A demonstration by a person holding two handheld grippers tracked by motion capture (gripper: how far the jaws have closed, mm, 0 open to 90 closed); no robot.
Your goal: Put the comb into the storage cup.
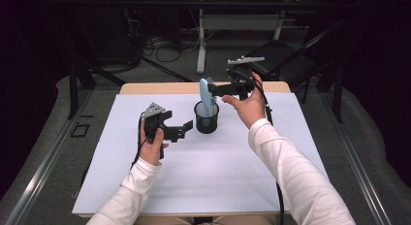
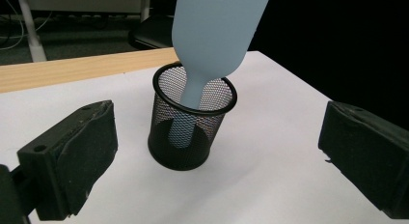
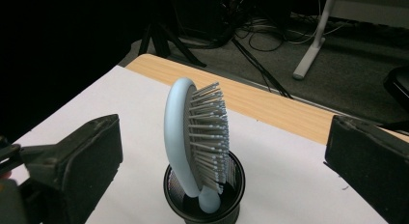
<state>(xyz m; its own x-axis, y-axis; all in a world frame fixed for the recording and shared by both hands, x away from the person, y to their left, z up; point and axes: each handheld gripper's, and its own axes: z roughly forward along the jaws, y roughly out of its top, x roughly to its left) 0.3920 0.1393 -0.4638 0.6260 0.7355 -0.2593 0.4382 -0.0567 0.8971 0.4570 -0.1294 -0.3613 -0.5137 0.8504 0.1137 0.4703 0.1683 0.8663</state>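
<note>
A pale blue hairbrush [image 1: 206,95] [image 2: 212,35] [image 3: 193,132] stands handle-down in a black mesh cup [image 1: 207,118] [image 2: 190,125] [image 3: 205,197] near the middle back of the white mat. Its bristles face the right gripper side. My left gripper [image 1: 186,129] [image 2: 212,151] is open, low and just left of the cup, with the cup between its wide-set jaws in the left gripper view. My right gripper [image 1: 215,89] [image 3: 222,151] is open, held above the table right of the brush head, and nothing is gripped between its jaws.
The white mat [image 1: 194,162] covers a wooden table [image 1: 160,88] whose far edge shows behind the cup. Beyond it stand a desk frame [image 1: 201,40], floor cables [image 1: 160,45] and a dark chair [image 1: 276,60]. A cable [image 1: 278,196] trails from the right gripper along the sleeve.
</note>
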